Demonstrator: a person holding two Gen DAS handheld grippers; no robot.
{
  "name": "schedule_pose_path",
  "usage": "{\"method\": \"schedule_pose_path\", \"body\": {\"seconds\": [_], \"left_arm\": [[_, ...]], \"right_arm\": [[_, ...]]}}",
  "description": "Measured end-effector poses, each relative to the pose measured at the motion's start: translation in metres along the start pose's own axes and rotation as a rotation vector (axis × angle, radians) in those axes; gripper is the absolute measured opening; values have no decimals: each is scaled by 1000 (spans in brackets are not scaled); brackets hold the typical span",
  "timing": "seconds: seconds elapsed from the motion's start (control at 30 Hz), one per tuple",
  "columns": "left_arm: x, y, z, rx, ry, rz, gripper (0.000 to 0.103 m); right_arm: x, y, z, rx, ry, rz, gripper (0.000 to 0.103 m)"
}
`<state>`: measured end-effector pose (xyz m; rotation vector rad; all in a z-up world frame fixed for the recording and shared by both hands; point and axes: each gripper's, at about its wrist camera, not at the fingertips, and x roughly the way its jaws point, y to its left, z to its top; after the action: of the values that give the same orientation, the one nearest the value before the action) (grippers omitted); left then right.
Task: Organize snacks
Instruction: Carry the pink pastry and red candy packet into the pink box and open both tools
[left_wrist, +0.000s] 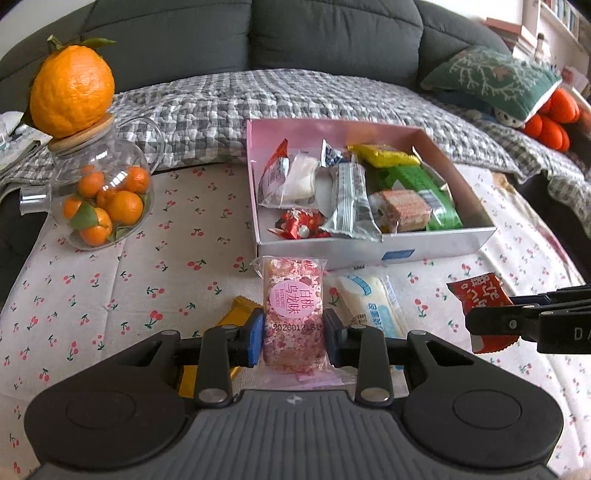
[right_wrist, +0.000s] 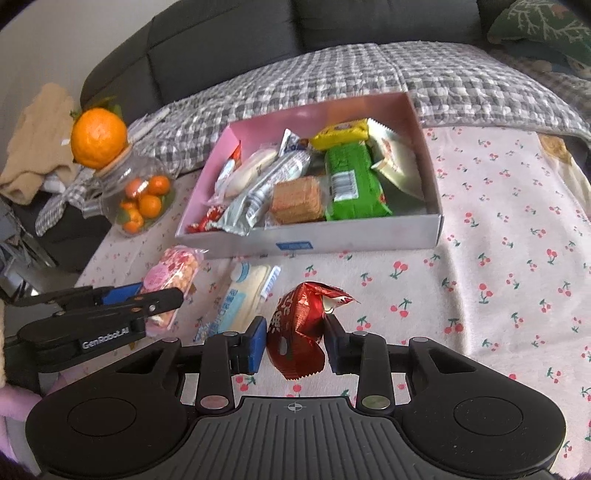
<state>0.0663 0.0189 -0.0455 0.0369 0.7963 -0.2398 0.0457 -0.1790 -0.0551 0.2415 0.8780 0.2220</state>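
- Left gripper (left_wrist: 293, 338): clamped on pink snack packet (left_wrist: 293, 314), just in front of snack box (left_wrist: 373, 245).
- Right gripper (right_wrist: 295, 341): clamped on red snack packet (right_wrist: 299, 328), also before box.

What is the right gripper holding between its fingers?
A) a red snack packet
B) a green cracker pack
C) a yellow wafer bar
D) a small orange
A: the right gripper is shut on the red snack packet, whose crumpled foil is pinched between the blue pads.

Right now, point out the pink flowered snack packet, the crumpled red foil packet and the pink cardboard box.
Pink flowered snack packet (left_wrist: 293, 306): left wrist view, round label.
Crumpled red foil packet (right_wrist: 295, 332): right wrist view, middle.
Pink cardboard box (left_wrist: 373, 248): left wrist view, front wall.
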Motion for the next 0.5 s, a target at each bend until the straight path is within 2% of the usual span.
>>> {"method": "schedule_pose_path", "body": {"seconds": [0.5], "left_arm": [[-9,4,32,-75,-73,-38,30]], "right_arm": [[-20,-32,38,197,-132,40,32]]}}
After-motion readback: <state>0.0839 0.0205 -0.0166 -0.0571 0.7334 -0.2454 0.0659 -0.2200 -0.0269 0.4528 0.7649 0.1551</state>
